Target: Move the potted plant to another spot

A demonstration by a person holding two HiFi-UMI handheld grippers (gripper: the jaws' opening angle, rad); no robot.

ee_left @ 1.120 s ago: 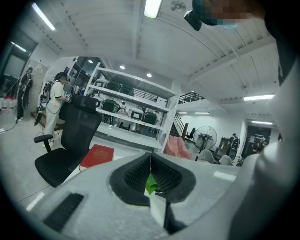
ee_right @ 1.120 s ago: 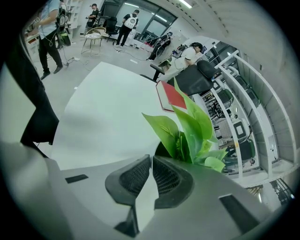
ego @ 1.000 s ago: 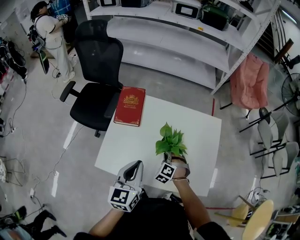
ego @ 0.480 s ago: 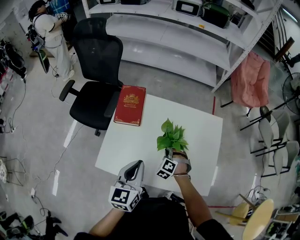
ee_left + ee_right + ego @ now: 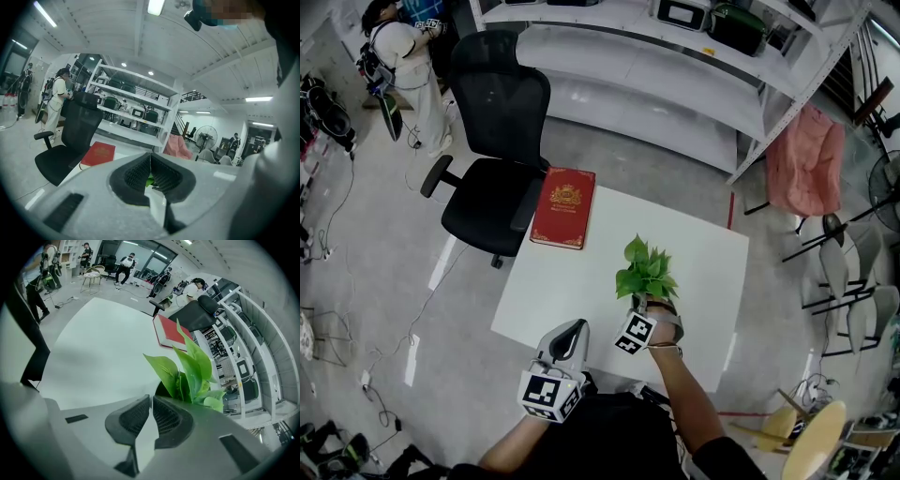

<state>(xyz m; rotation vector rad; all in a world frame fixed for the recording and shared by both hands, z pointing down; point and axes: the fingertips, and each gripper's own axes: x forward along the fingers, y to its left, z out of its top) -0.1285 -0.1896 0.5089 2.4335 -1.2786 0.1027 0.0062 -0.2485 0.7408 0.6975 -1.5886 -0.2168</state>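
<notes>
Pinching down to a thin slit, the jaws of the right gripper (image 5: 151, 398) are closed on the dark pot rim of the potted plant (image 5: 190, 369). The plant is held upright, leaves pointing up, at the near right part of the white table (image 5: 572, 291). The left gripper (image 5: 150, 158) is seen with its jaws pressed together on nothing, at the table's near edge. A red book (image 5: 563, 208) lies at the far left corner.

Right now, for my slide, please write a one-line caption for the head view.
Right gripper holds a potted plant at a white table; a red book lies on its corner.
</notes>
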